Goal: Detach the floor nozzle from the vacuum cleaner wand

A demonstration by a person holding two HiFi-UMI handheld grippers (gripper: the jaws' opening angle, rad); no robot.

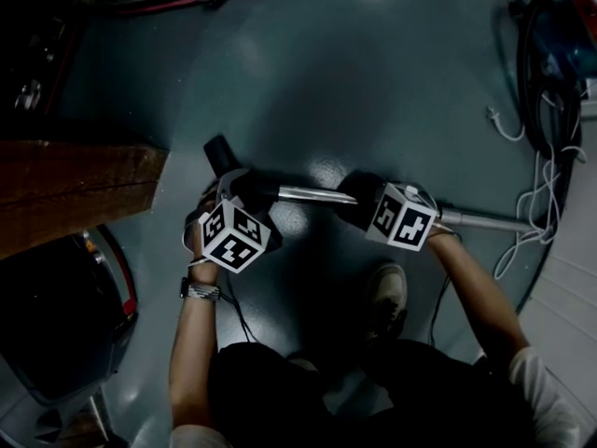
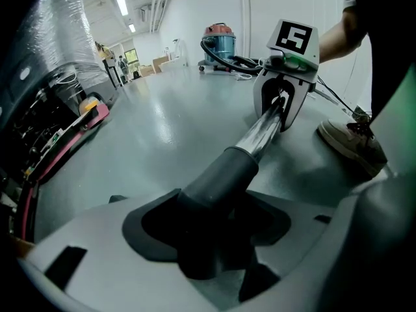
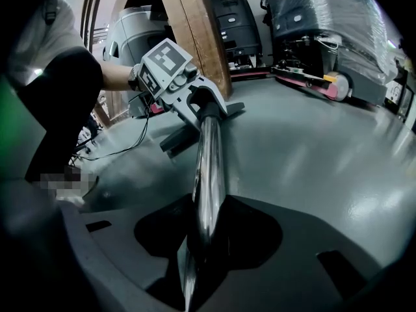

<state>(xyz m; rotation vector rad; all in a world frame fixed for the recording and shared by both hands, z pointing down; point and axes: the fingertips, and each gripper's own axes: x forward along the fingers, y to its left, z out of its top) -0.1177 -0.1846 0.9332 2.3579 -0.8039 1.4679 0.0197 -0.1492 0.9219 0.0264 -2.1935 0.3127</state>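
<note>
The left gripper's jaws are closed on the dark neck of the floor nozzle, the sleeve that the wand plugs into. The neck sits deep in the notch between them. The right gripper's jaws are clamped on the bare chrome tube further along, and both grips look settled.

The tube comes straight out of each pair of jaws and runs directly to the other gripper, so the two hands face each other along one line. In the head view that line lies nearly level from left to right, just above the floor. The rest of the wand carries on to the right, past the right hand.

The floor nozzle lies beyond the left gripper at the far left end of the line, low against the floor. The left hand is therefore the nearer one and holds the nozzle side of the joint. The right hand holds the wand side.

The joint itself sits at the mouth of the neck, between the two grips and close to the left jaws. The parts are still joined. Separating them probably calls for pulling the hands apart along the tube's axis, perhaps with a twist. No view shows a catch or button.
</note>
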